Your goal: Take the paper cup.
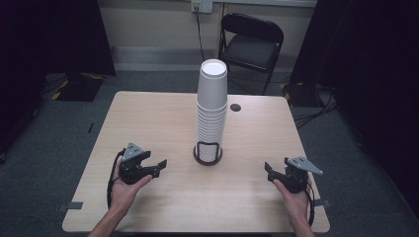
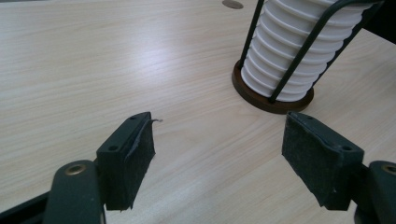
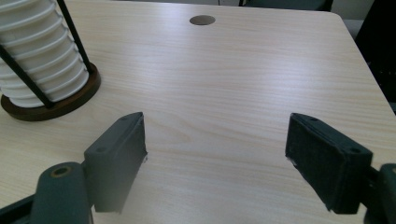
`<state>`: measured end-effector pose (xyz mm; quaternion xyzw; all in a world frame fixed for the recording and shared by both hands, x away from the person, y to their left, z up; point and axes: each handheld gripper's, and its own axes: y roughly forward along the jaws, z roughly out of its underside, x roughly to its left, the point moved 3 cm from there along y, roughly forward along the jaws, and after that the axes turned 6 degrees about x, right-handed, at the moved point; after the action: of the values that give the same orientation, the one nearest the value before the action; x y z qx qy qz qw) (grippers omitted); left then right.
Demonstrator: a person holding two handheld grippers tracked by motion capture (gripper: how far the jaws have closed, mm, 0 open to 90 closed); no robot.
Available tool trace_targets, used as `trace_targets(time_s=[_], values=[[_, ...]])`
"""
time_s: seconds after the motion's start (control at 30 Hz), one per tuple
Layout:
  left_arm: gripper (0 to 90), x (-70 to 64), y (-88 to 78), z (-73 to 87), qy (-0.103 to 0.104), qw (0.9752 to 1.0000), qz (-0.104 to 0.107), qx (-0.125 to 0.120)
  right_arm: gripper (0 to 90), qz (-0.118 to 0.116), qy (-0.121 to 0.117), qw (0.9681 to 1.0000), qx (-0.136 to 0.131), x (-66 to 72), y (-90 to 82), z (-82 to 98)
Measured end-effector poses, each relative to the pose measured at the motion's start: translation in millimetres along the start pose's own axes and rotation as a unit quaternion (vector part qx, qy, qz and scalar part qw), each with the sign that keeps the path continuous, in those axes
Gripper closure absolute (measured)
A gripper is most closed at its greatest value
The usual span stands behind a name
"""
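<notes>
A tall stack of white paper cups (image 1: 212, 106) stands upside down in a black wire holder on a round brown base (image 1: 207, 157) at the table's middle. My left gripper (image 1: 157, 167) rests at the front left, held in a hand, open with nothing between its jaws. My right gripper (image 1: 270, 171) sits at the front right, also open and empty. The left gripper view has the cup stack (image 2: 299, 51) and brown base (image 2: 261, 99) ahead to the right of the gripper (image 2: 217, 149). In the right gripper view the stack (image 3: 39, 60) stands far left of the gripper (image 3: 217, 158).
The light wooden table (image 1: 163, 118) has a round cable hole (image 1: 235, 107) behind the cups. A black folding chair (image 1: 252, 42) stands beyond the far edge. Dark curtains hang on both sides, and cables lie on the grey carpet.
</notes>
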<state>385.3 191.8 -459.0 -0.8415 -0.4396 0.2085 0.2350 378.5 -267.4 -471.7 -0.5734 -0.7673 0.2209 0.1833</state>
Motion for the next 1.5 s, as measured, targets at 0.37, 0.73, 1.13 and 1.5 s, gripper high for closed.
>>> trace_targets(time_s=[0.37, 0.73, 1.13, 1.5], values=[[23.8, -4.6, -3.1, -4.4, 0.000, 0.9999, 0.012, -0.007, 20.2, -0.007, 0.000, 1.0000, -0.001, 1.3, -5.4, 0.7], [23.6, -9.3, -4.0, -3.9, 0.010, 0.9997, 0.020, -0.007, 20.5, -0.035, -0.014, 0.9993, -0.001, 11.8, -7.5, -2.1], [23.7, -12.3, -5.1, -1.7, 0.023, 0.9996, 0.019, -0.005, 19.2, -0.078, -0.036, 0.9955, -0.040, 39.1, -25.1, -25.5], [23.6, -14.2, -2.8, -0.1, 0.028, 0.9994, 0.019, 0.001, 18.2, -0.132, -0.063, 0.9880, -0.048, 58.3, -34.1, -47.9]])
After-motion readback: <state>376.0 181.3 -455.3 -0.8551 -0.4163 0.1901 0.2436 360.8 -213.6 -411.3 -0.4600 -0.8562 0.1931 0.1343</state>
